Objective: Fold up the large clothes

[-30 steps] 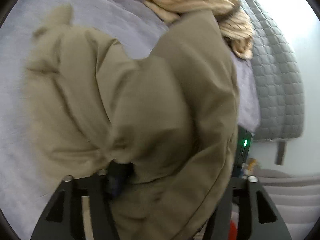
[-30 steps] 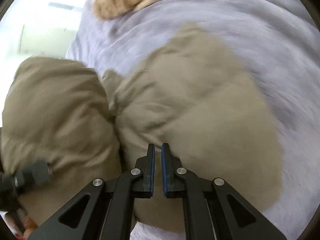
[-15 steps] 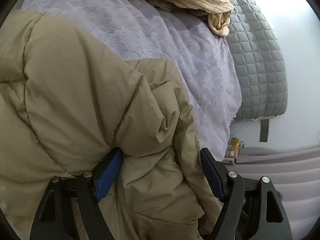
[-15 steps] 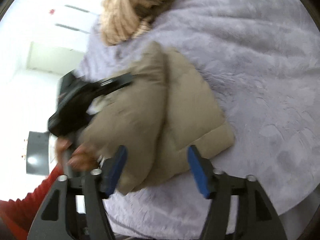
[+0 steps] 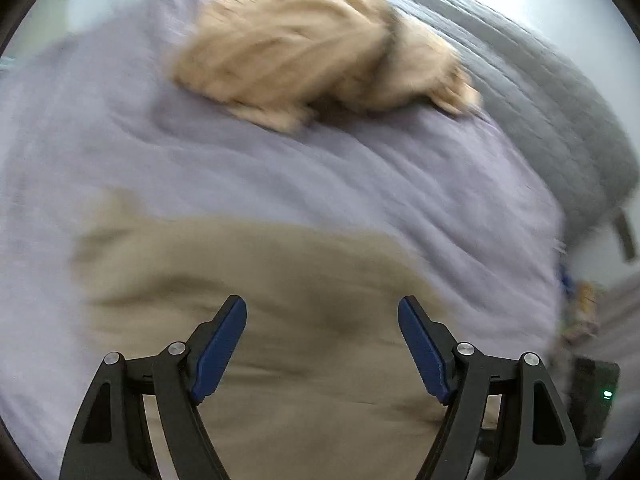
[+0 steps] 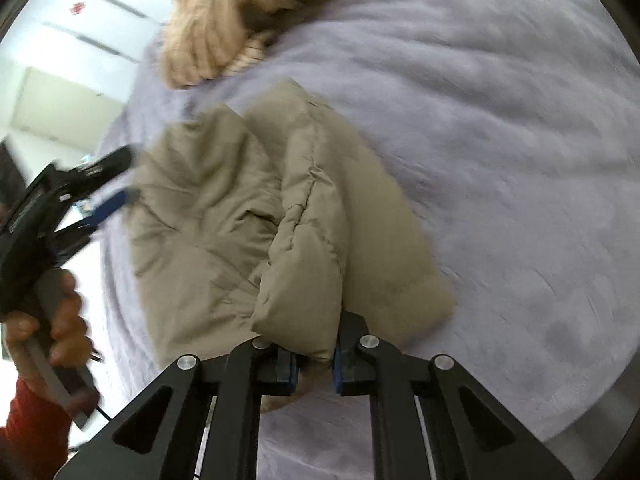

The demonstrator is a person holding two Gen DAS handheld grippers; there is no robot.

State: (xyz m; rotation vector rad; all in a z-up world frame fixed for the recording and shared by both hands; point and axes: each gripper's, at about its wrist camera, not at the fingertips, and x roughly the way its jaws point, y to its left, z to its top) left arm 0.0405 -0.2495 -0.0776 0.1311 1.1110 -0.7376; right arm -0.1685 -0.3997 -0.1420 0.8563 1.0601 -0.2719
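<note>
A khaki puffer jacket lies folded in a bundle on the lavender blanket. My left gripper hangs open above it, with nothing pressed between its blue pads. The right wrist view shows the jacket with its near fold caught in my right gripper, whose jaws are closing and whose pads press on the cloth. The left gripper shows there too, open by the jacket's left edge and held by a hand in a red sleeve.
A cream knitted garment lies heaped at the far side of the blanket, also seen as a cream heap. A grey quilted cover hangs over the bed's right side. A dark device with a green light stands low on the right.
My left gripper has let go of the jacket and drawn back above it. My right gripper stood open over the jacket's edge half a second ago and has now closed on the near fold.
</note>
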